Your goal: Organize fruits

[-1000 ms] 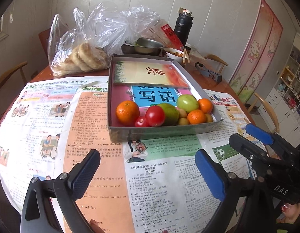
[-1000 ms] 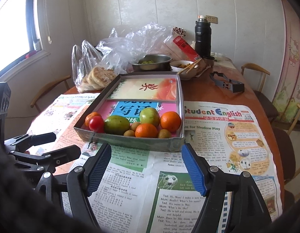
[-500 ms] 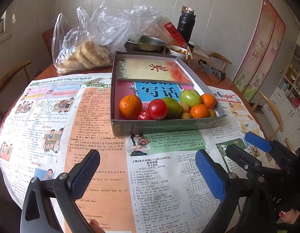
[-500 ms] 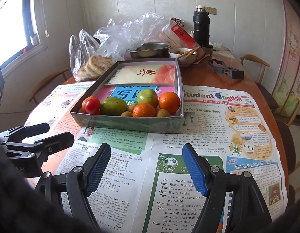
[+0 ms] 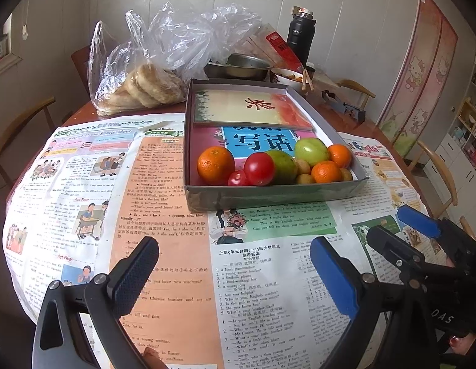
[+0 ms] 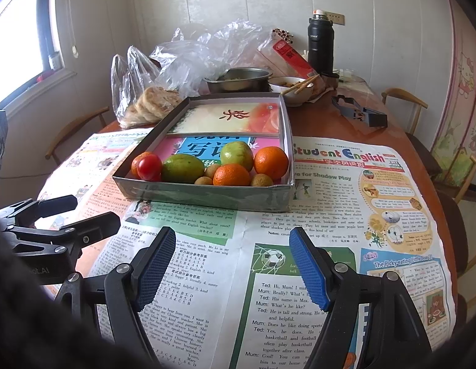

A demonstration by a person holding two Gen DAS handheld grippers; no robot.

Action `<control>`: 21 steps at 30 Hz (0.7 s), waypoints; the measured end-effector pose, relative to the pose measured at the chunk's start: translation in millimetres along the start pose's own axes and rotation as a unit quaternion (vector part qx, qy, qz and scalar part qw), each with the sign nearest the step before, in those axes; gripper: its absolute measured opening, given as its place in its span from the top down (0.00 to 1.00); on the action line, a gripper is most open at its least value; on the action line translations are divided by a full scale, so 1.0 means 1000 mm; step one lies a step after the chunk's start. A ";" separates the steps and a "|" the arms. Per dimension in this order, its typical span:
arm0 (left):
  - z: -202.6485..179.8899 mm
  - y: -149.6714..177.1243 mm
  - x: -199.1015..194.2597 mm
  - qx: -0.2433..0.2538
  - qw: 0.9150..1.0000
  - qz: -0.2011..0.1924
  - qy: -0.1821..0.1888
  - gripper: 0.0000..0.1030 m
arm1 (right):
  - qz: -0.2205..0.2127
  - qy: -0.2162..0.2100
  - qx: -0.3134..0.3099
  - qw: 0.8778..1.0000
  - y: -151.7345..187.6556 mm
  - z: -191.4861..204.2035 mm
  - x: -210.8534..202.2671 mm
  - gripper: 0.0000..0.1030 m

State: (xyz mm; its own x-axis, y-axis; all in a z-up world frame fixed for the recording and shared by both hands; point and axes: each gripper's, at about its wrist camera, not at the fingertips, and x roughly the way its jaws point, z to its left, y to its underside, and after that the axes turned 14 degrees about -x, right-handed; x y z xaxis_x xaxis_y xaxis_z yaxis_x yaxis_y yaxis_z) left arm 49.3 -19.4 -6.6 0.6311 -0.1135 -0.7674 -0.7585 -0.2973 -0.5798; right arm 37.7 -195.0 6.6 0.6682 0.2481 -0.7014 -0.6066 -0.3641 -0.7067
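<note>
Both grippers hang low over the newspaper (image 6: 299, 246) that covers the worktop, side by side. The left gripper (image 5: 234, 273) has its jaws spread wide with nothing between them, and the right gripper (image 6: 231, 264) is the same: jaws well apart, empty.

Straight ahead of both sets of jaws sits the cardboard box (image 5: 268, 195), near wall facing us. All the fruit is crowded against that near wall. There's a big orange (image 5: 215, 165) at the left end, a red tomato (image 5: 258, 168) just beside it with a smaller one (image 5: 238, 179) tucked in front, two green fruits (image 6: 182, 168) in the middle, two more oranges (image 6: 271, 162) toward the right, and small brownish fruits wedged in the gaps. Beyond the fruit, the far half of the box shows only booklets (image 5: 253, 109).

No fruit lies on the newspaper outside the box. So this fits either a pile waiting to be sorted or fruit already gathered in; I can't call which. The kinds are mixed rather than grouped, if grouping is the goal.
</note>
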 end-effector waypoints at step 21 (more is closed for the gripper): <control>0.001 0.000 -0.002 0.005 1.000 -0.007 -0.016 0.03 | 0.002 0.005 0.000 1.000 0.000 0.000 0.001 0.25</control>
State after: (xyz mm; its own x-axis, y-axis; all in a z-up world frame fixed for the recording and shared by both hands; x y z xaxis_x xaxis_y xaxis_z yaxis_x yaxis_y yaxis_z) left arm 47.9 -18.8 -5.5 0.6370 -0.0794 -0.7668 -0.7509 -0.2887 -0.5939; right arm 38.3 -195.1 5.8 0.6699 0.2366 -0.7038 -0.6097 -0.3657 -0.7032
